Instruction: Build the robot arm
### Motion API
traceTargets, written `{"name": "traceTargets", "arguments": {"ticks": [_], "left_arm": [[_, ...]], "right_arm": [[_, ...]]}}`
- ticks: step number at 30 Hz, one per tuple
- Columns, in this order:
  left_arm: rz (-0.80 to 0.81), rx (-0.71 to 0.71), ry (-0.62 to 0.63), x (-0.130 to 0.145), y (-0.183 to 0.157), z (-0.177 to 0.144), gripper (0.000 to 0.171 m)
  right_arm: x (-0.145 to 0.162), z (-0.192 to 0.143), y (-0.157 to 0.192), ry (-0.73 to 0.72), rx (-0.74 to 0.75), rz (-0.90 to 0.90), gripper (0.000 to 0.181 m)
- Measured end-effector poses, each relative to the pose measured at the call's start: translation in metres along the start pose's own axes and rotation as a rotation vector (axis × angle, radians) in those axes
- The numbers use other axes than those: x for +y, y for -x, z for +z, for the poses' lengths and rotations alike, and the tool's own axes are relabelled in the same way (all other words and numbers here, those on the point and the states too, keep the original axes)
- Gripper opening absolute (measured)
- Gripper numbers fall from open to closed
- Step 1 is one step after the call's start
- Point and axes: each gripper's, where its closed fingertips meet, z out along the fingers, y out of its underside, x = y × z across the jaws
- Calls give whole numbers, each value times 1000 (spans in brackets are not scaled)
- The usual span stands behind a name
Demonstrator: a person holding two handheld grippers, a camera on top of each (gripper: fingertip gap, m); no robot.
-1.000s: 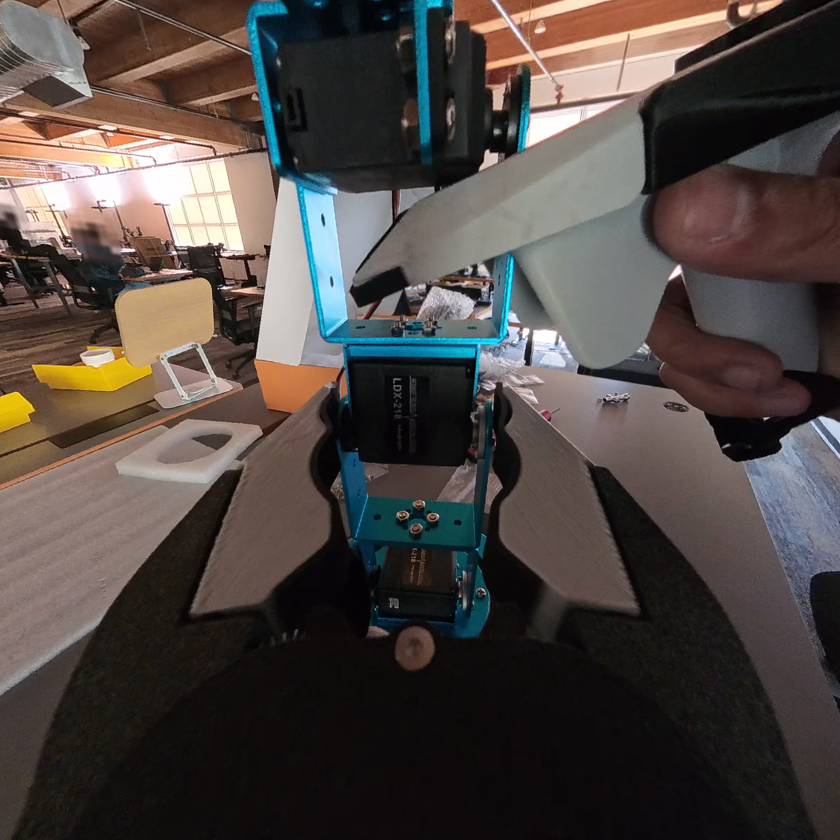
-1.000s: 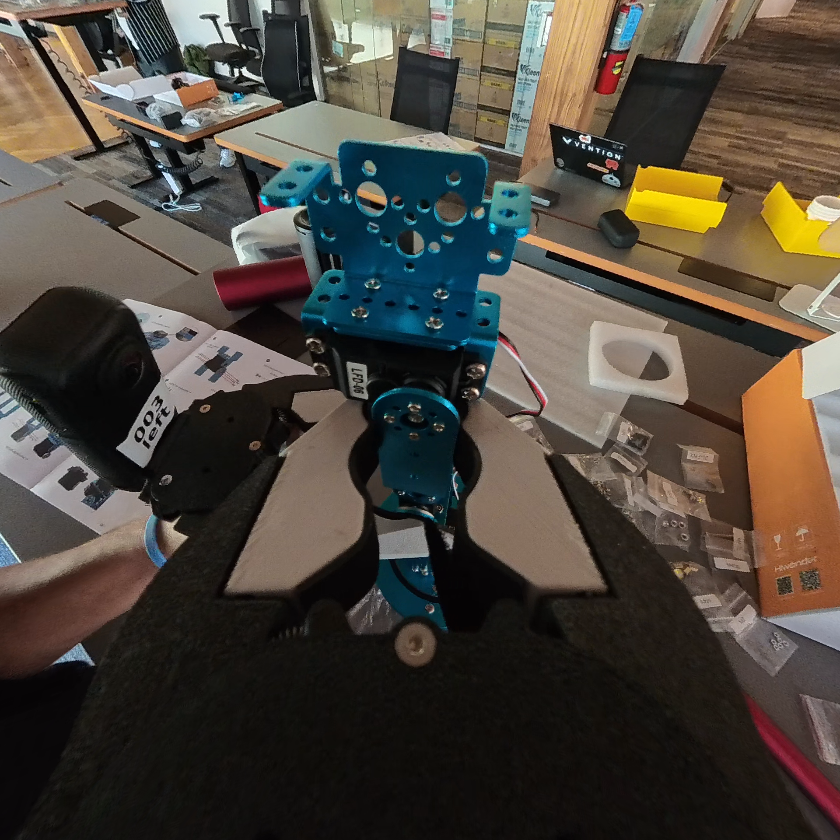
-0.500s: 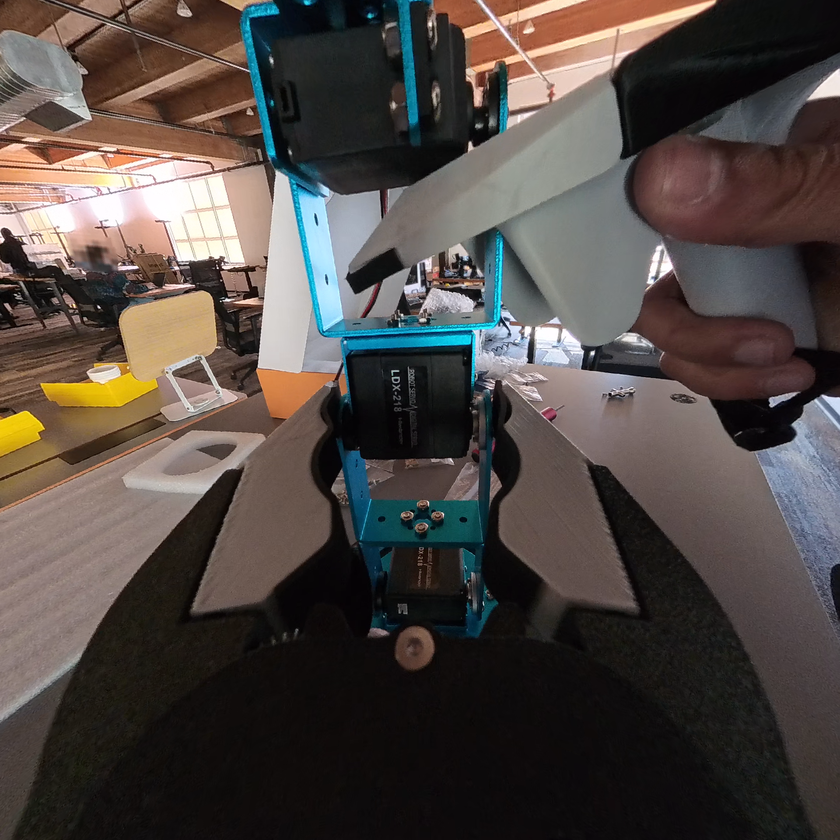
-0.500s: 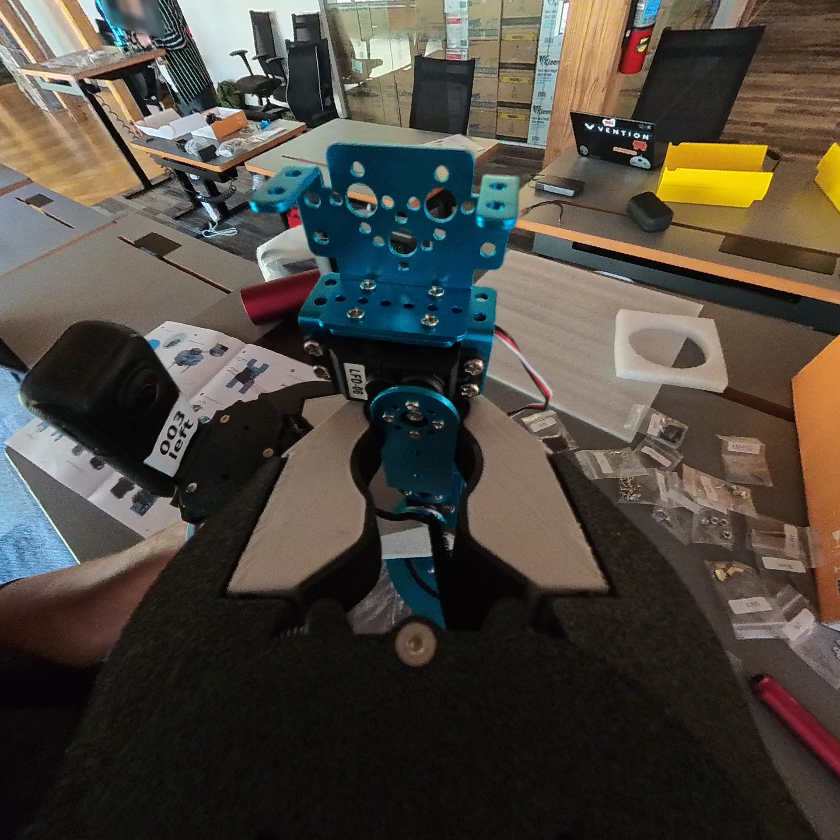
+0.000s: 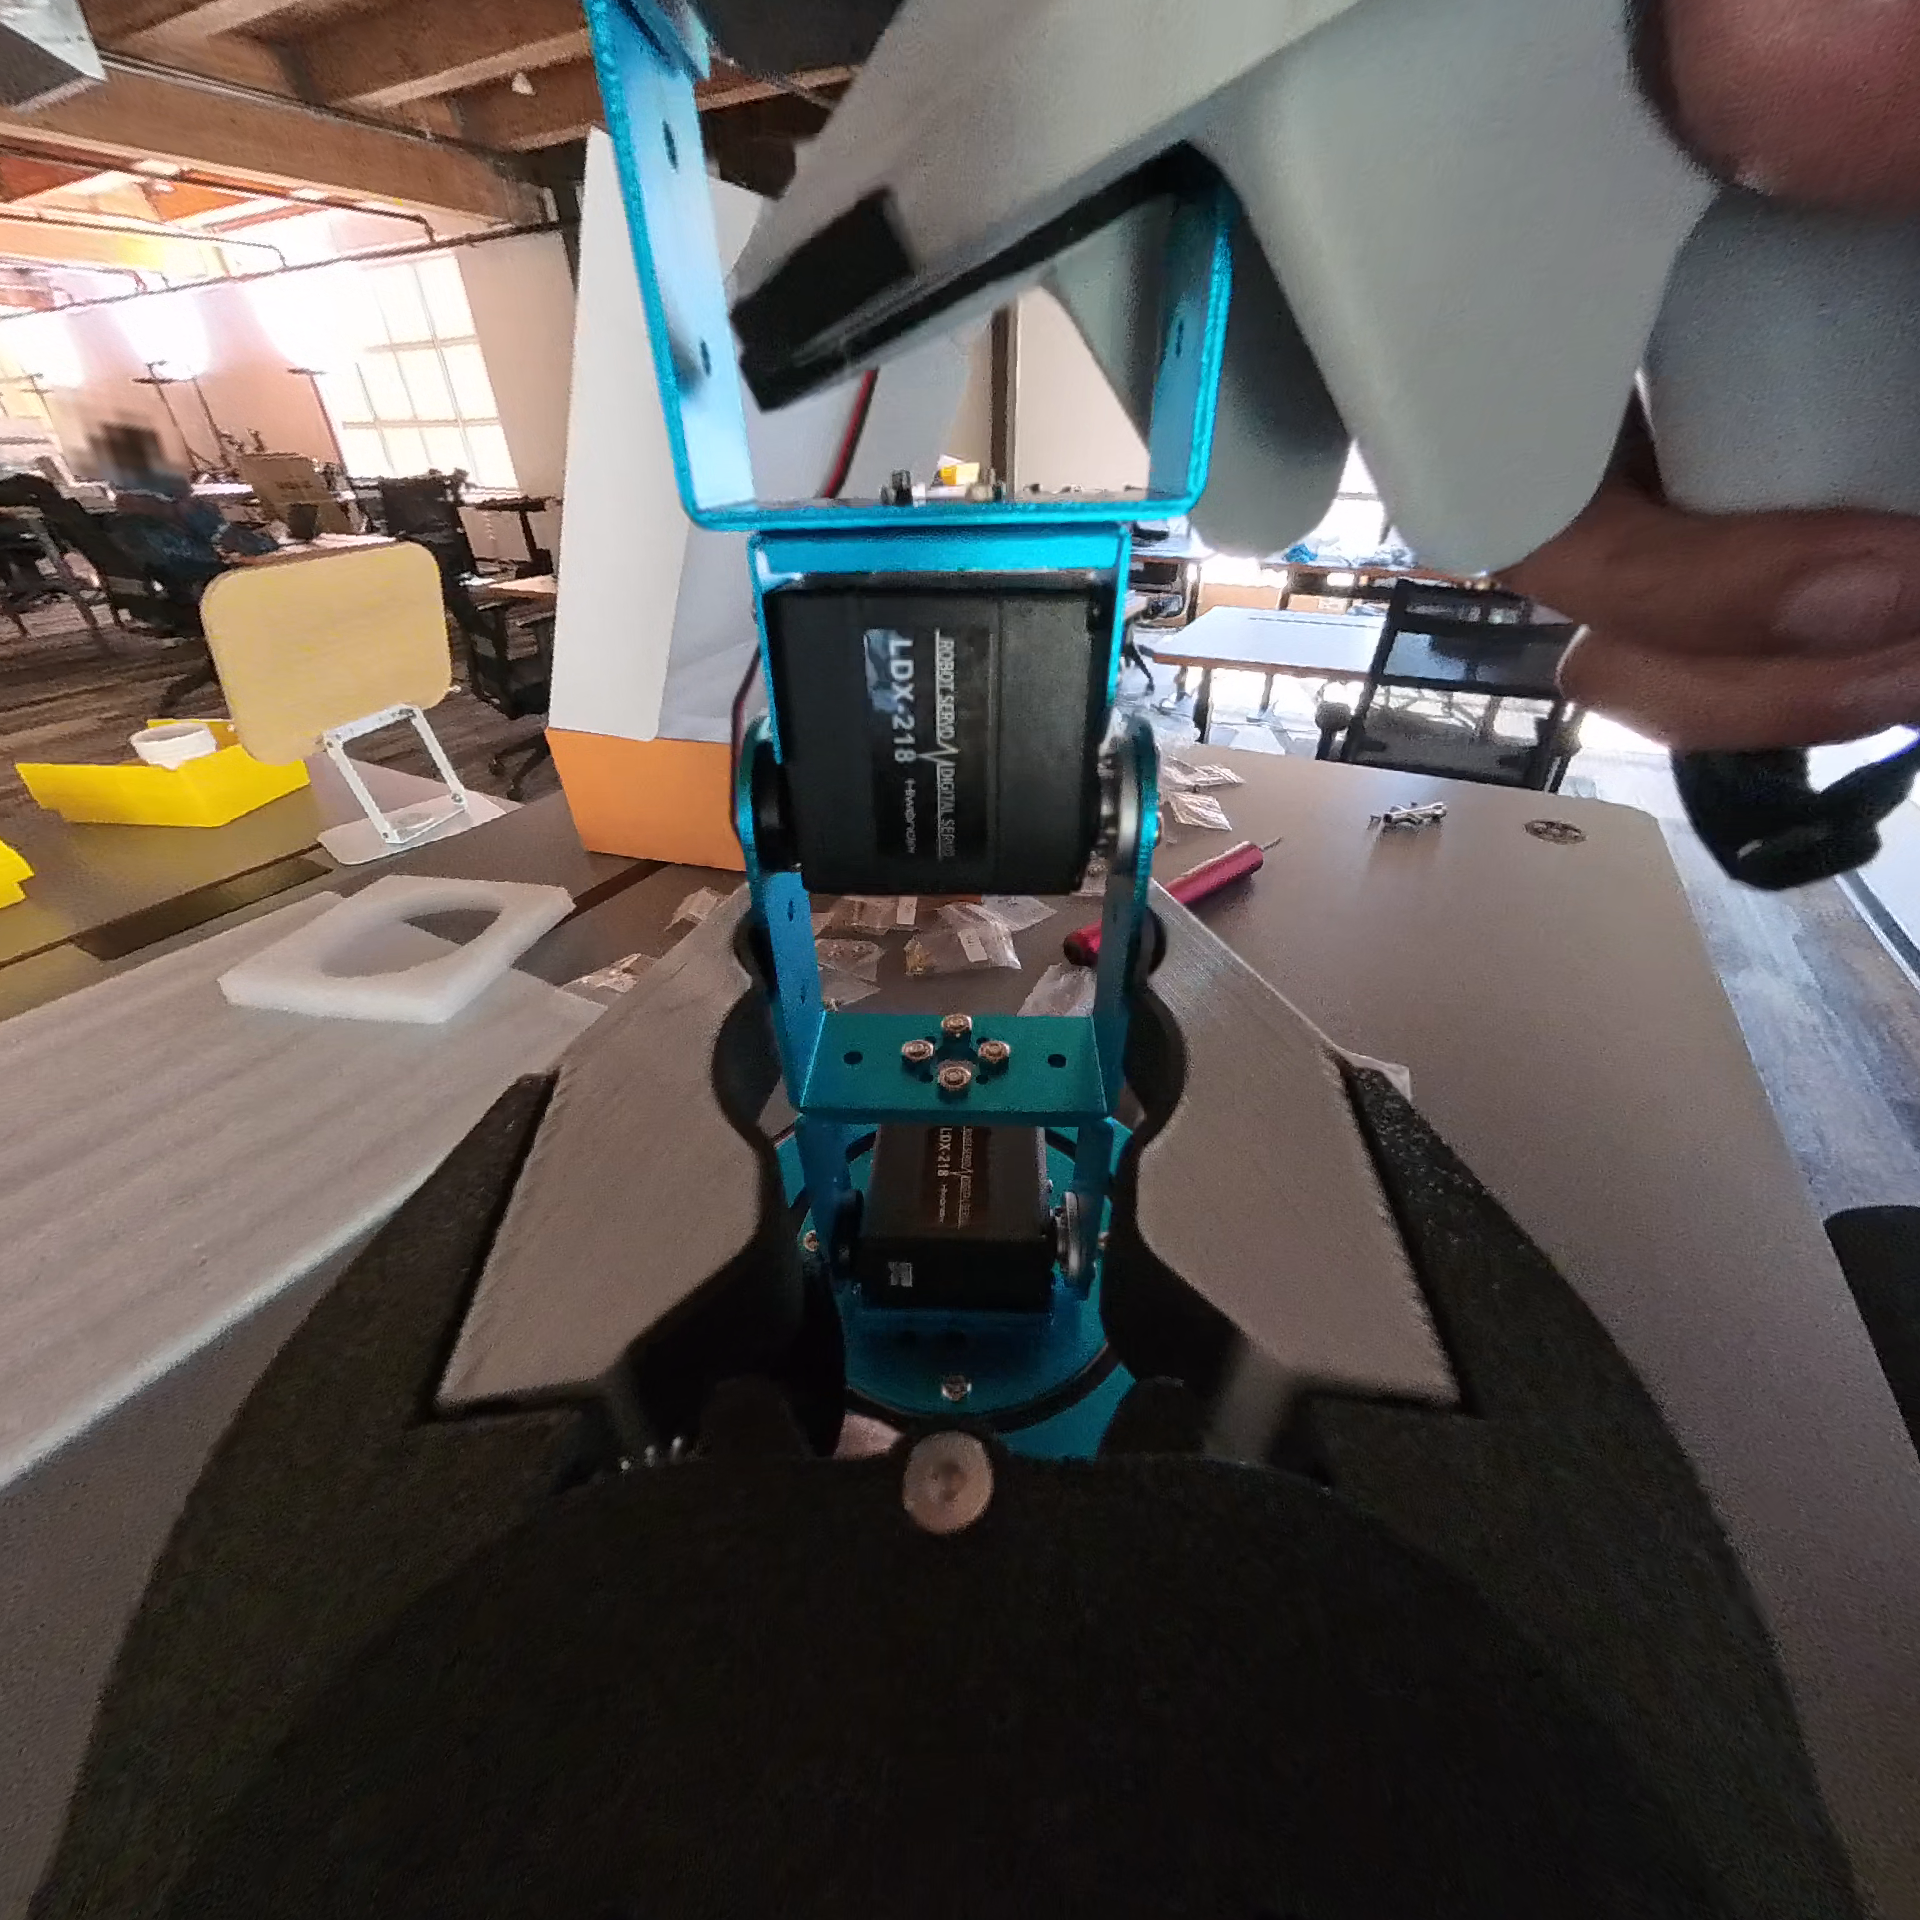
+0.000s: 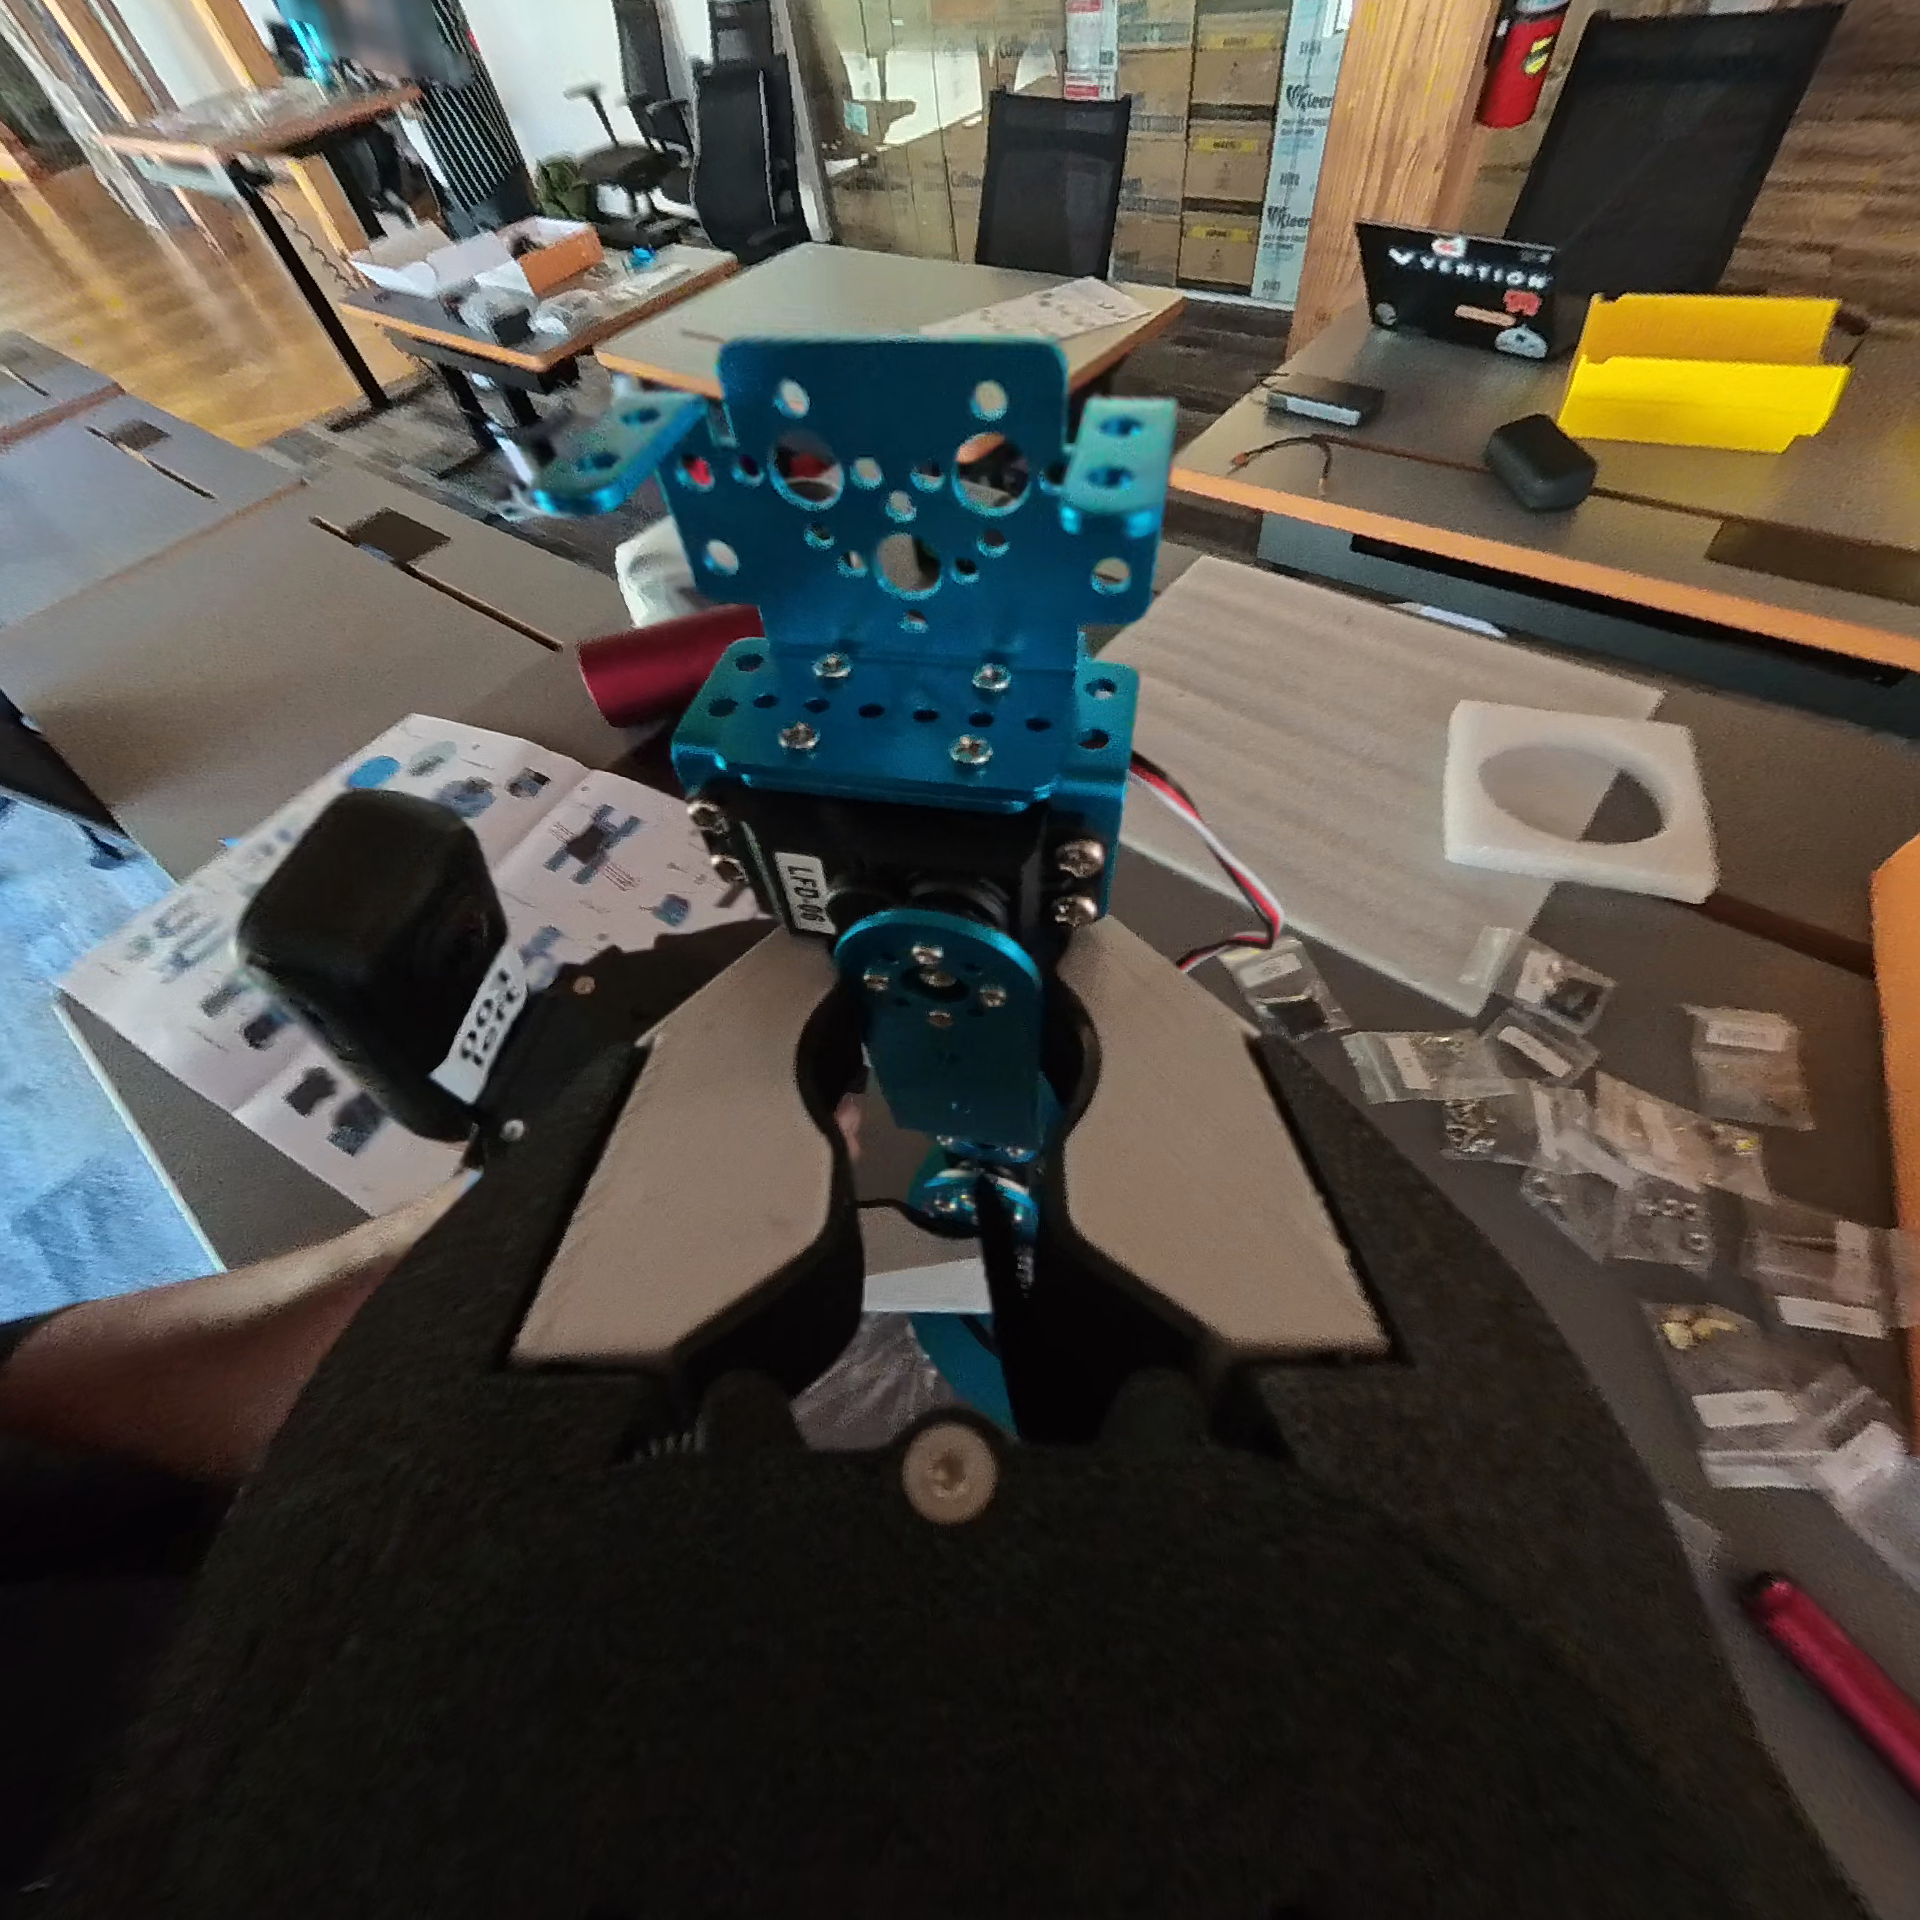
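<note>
Both tools are clamping one blue servo arm standing on the grey worktop.

Left wrist view: the left tool (image 5: pixel 948 1039) is gripping the blue servo arm (image 5: pixel 940 790) at its lower bracket, fingers (image 5: pixel 623 1195) pressing each side, while the right tool (image 5: pixel 1299 239) is reaching in above, held by a hand (image 5: pixel 1745 623). Left of the arm, a white foam frame (image 5: pixel 395 961) is lying flat; farther left, a yellow bin (image 5: pixel 156 795) is holding a white roll (image 5: pixel 171 743).

Right wrist view: the right tool (image 6: pixel 951 1039) is closing on the arm's (image 6: pixel 904 613) upper link below the perforated plate. Right of the arm, small bags of screws (image 6: pixel 1621 1143) are lying scattered; a yellow tray (image 6: pixel 1704 384) is sitting far right, contents hidden. An open manual (image 6: pixel 416 935) is lying to its left.
</note>
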Motion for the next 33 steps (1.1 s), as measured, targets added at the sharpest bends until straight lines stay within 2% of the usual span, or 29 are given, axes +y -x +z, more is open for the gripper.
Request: {"name": "traceTargets", "arguments": {"ticks": [2,9,18,25,30,33], "left_arm": [[-6,13,-6,1,0,-1,66],[14,14,-43,1,-1,-2,66],[27,22,-53,1,-4,2,66],[16,21,-70,0,-3,-1,66],[-39,69,-69,1,-5,-8,65],[-172,187,-105,-8,-4,-23,68]], "right_arm": [[1,0,0,21,16,-40,27],[2,-2,-2,22,-13,9,26],[3,-7,-16,1,-68,137,26],[3,-5,-12,31,-75,106,25],[4,-4,-4,37,-86,12,25],[3,-3,-1,31,-116,-4,25]]}}
